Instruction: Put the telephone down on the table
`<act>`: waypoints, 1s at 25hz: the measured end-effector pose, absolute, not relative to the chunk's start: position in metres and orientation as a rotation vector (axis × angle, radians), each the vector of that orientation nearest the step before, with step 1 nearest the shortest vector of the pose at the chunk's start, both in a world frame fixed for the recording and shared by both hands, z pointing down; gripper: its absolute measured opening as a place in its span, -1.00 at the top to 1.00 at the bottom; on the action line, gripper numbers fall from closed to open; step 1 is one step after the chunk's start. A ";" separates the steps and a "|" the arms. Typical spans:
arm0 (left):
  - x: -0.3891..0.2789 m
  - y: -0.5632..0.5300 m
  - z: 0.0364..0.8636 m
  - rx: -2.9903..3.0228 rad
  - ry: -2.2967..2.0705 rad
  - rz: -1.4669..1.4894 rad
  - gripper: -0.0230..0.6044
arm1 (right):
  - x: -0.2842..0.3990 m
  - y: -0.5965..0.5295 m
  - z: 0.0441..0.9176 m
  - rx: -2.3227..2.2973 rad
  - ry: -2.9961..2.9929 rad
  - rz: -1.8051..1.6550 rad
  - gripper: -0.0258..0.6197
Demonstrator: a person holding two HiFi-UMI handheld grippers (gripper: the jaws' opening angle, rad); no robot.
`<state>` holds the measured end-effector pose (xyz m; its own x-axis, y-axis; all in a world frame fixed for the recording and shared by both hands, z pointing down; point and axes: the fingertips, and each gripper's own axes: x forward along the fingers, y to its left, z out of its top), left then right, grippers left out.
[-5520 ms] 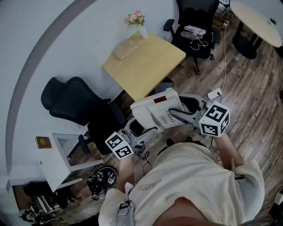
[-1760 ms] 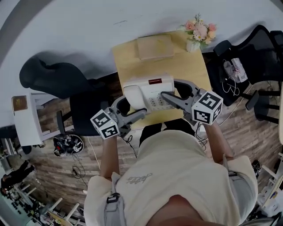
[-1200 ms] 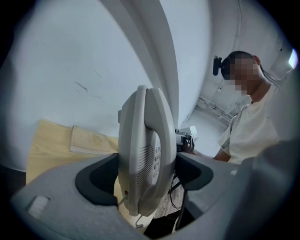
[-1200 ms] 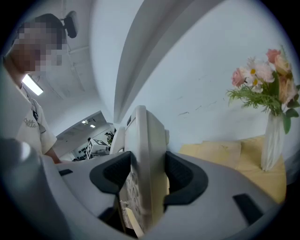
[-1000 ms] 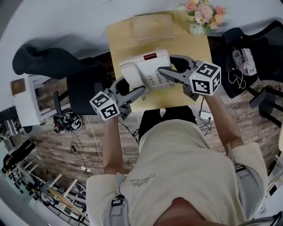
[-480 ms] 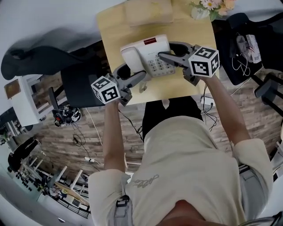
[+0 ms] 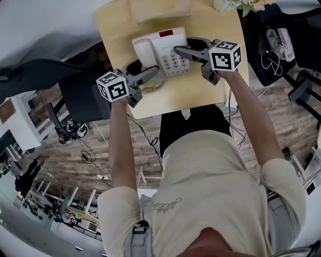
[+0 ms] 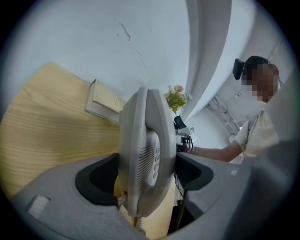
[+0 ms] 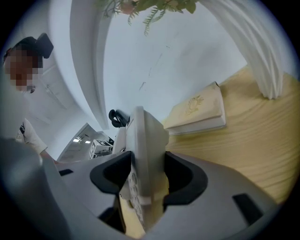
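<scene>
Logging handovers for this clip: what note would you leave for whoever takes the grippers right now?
Left gripper: shut on the phone at its handset end.
Right gripper: shut on its keypad side.
The phone is over the table, near the book; I can't tell whether it touches down.
Done: phone is at the table.
Left: set it down, open both grippers.

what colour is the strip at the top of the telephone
Red strip; it shows best in the head view.

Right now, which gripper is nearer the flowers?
Right. The right gripper grips the telephone on the side toward the flowers; the left gripper grips its handset side, farther away.
</scene>
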<state>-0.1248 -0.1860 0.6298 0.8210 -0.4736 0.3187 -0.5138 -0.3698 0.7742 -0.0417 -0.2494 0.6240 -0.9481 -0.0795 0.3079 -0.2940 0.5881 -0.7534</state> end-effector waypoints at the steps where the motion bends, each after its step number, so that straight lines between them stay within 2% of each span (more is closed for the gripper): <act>1: -0.126 -0.188 0.635 2.014 -0.724 0.055 -0.28 | -0.042 -0.251 0.629 0.316 -2.564 1.303 0.22; 25: -0.133 -0.224 0.689 1.682 -0.720 0.052 -0.28 | -0.053 -0.282 0.700 0.401 -2.272 1.517 0.21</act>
